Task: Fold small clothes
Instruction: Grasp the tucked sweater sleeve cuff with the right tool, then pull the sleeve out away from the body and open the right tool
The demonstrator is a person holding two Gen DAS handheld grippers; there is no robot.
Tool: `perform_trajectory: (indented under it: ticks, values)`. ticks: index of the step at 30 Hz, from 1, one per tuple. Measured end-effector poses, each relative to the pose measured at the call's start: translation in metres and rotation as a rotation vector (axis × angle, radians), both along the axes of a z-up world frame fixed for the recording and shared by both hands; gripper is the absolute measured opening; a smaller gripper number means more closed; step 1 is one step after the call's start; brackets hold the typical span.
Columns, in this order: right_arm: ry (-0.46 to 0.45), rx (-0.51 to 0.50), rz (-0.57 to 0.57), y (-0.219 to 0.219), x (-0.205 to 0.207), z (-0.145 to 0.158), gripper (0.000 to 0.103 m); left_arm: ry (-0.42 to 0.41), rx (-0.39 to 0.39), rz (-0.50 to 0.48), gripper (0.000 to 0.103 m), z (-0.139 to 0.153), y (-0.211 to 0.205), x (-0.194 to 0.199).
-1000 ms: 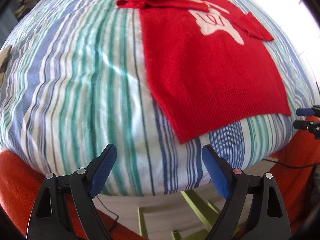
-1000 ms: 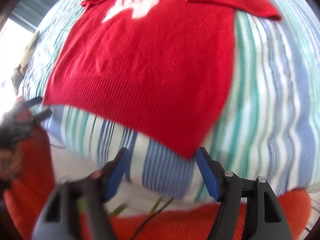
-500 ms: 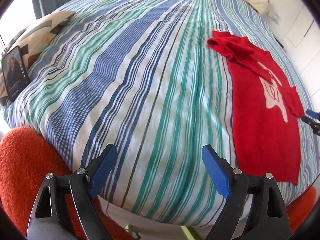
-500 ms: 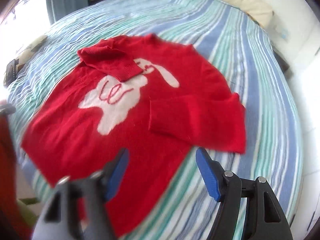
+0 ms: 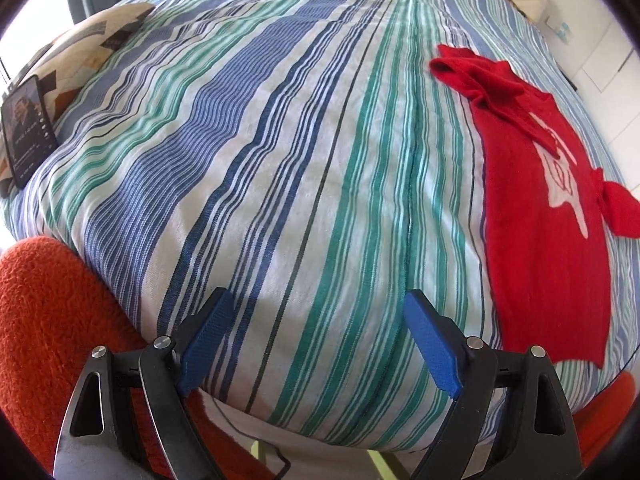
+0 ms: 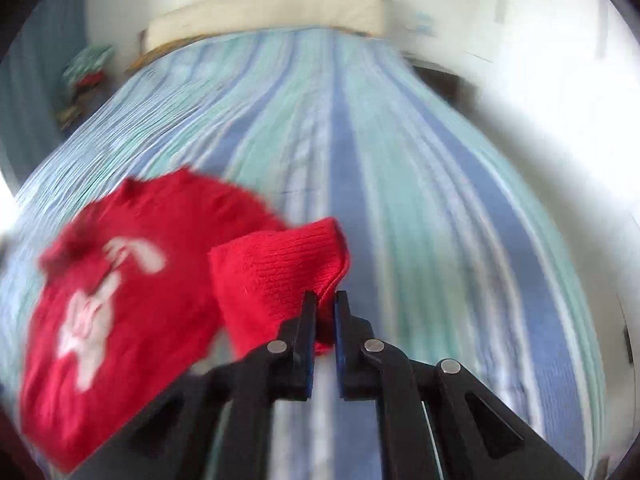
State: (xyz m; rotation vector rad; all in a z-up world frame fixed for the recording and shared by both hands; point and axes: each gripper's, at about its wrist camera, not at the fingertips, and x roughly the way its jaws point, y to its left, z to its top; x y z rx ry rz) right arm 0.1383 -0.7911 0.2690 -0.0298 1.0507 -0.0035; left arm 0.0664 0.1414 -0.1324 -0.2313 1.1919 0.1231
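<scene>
A small red sweater [image 5: 536, 216] with a white rabbit figure lies flat on the striped bed cover, at the right of the left wrist view. My left gripper [image 5: 316, 340] hangs open over bare cover near the bed's front edge, well left of the sweater, with nothing between its blue pads. In the blurred right wrist view my right gripper [image 6: 326, 312] is shut on the sweater's right sleeve cuff [image 6: 280, 276], which is lifted and bunched above the sweater's body [image 6: 116, 308].
The striped bed cover [image 5: 280, 160] fills both views. A phone [image 5: 26, 128] leans on a patterned pillow [image 5: 92, 40] at far left. Orange fleece [image 5: 52, 312] lies at the bed's near edge. A cream headboard [image 6: 264, 12] and white wall stand beyond.
My right gripper moved from the sweater's hem up along its right side, closed on the sleeve cuff and lifted it. My left gripper swung left, away from the sweater, and stayed open.
</scene>
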Motion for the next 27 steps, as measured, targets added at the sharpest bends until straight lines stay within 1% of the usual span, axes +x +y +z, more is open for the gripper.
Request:
perform_trajectory:
  ticks: [1,2,4,5,8,14,16,18,22,26,27]
  values:
    - [-0.004,0.017,-0.1,-0.036,-0.005,0.005,0.008,0.002,0.007,-0.008,0.089,-0.001,-0.003,0.001]
    - [-0.004,0.029,-0.173,-0.064,-0.01,0.008,0.008,0.005,0.015,-0.015,0.089,-0.002,-0.006,0.001]
    - [0.015,0.042,-0.27,-0.105,-0.022,0.003,0.008,0.012,0.035,-0.028,0.089,-0.003,-0.012,0.002]
    - [0.028,0.047,-0.297,-0.116,-0.027,-0.002,0.008,0.015,0.044,-0.034,0.089,-0.004,-0.014,0.002]
    - [0.059,0.083,-0.37,-0.139,-0.043,-0.019,0.008,0.021,0.061,-0.044,0.089,-0.004,-0.016,0.0]
    - [0.089,0.088,-0.52,-0.163,-0.064,-0.05,0.008,0.029,0.051,-0.027,0.089,-0.005,-0.01,-0.002]
    - [0.114,0.086,-0.566,-0.17,-0.071,-0.058,0.003,0.031,0.052,-0.027,0.089,-0.006,-0.01,-0.002]
    - [0.136,0.061,-0.577,-0.172,-0.076,-0.065,0.003,0.034,0.061,-0.032,0.089,-0.007,-0.01,-0.003]
    - [0.166,-0.027,-0.525,-0.166,-0.073,-0.07,0.003,0.036,0.071,-0.04,0.089,-0.008,-0.013,-0.001]
    - [0.202,-0.055,-0.531,-0.167,-0.069,-0.076,0.002,0.037,0.068,-0.039,0.089,-0.009,-0.013,-0.001]
    - [0.214,-0.083,-0.527,-0.166,-0.065,-0.078,0.0,0.037,0.067,-0.039,0.089,-0.009,-0.013,-0.001]
